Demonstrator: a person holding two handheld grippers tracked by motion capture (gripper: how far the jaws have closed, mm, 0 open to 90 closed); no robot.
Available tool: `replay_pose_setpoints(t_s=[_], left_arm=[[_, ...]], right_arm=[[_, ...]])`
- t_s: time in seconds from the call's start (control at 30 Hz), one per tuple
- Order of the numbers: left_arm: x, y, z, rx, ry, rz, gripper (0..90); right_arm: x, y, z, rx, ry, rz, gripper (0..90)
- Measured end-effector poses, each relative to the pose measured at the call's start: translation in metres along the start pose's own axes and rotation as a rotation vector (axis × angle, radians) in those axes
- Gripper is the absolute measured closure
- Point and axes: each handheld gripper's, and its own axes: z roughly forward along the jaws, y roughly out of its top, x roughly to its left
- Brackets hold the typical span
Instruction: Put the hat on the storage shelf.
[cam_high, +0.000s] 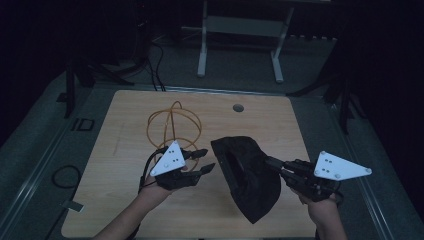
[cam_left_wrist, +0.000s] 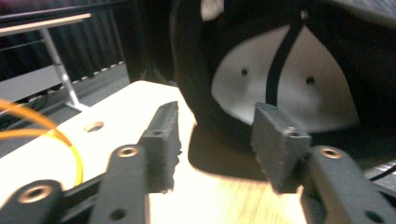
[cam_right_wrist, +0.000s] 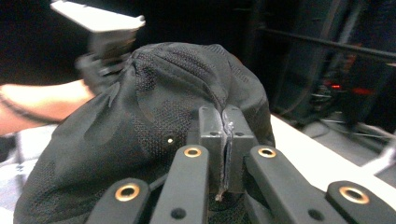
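Observation:
A black cap (cam_high: 246, 176) hangs tilted over the right half of the wooden table (cam_high: 120, 150), its opening turned to the left. My right gripper (cam_high: 268, 161) is shut on the cap's fabric (cam_right_wrist: 154, 107), with its jaws pressed together on a fold (cam_right_wrist: 225, 122). My left gripper (cam_high: 209, 159) stands open just left of the cap, nothing between its fingers. In the left gripper view the cap's white lining (cam_left_wrist: 289, 74) faces the open left gripper (cam_left_wrist: 217, 137), close ahead of it.
A loop of orange cable (cam_high: 172, 125) lies on the table behind the left gripper, and appears at the left in the left gripper view (cam_left_wrist: 60, 140). A round hole (cam_high: 238, 107) sits near the table's far edge. A white desk frame (cam_high: 240, 30) stands beyond.

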Motion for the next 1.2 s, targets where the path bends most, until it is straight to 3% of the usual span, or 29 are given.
replay_pose_setpoints(t_s=[0.1,0.13,0.2,0.47,0.53,0.63,0.77,0.9,1.07,1.2], left_arm=[[0.0,-0.007,-0.006,0.003,0.019,-0.004,43.4],[0.002,-0.016,-0.014,0.01,0.04,-0.024,43.4],[0.003,-0.024,-0.021,0.021,0.062,-0.041,33.4],[0.008,-0.058,-0.049,0.053,0.191,-0.098,2.4],[0.01,-0.07,-0.056,0.045,0.213,-0.139,2.1],[0.011,-0.087,-0.066,0.06,0.26,-0.158,2.0],[0.01,-0.109,-0.078,0.081,0.33,-0.149,2.1],[0.01,-0.129,-0.087,0.08,0.353,-0.197,2.1],[0.01,-0.143,-0.095,0.071,0.372,-0.23,2.1],[0.012,-0.149,-0.1,0.085,0.423,-0.243,2.4]], right_arm=[[-0.004,0.003,0.001,-0.006,-0.026,-0.001,88.7],[-0.005,0.004,0.001,-0.007,-0.045,-0.002,88.7],[-0.012,0.011,0.007,-0.014,-0.087,0.001,88.7],[-0.024,0.027,0.028,-0.022,-0.106,0.024,88.7],[-0.025,0.032,0.035,-0.027,-0.108,0.025,88.7],[-0.026,0.042,0.046,-0.034,-0.106,0.02,88.7],[-0.027,0.057,0.064,-0.036,-0.11,0.002,88.7],[-0.026,0.071,0.086,-0.018,-0.119,-0.021,88.7],[-0.024,0.081,0.114,0.002,-0.113,-0.03,88.6],[-0.022,0.083,0.137,0.021,-0.091,-0.02,88.6]])
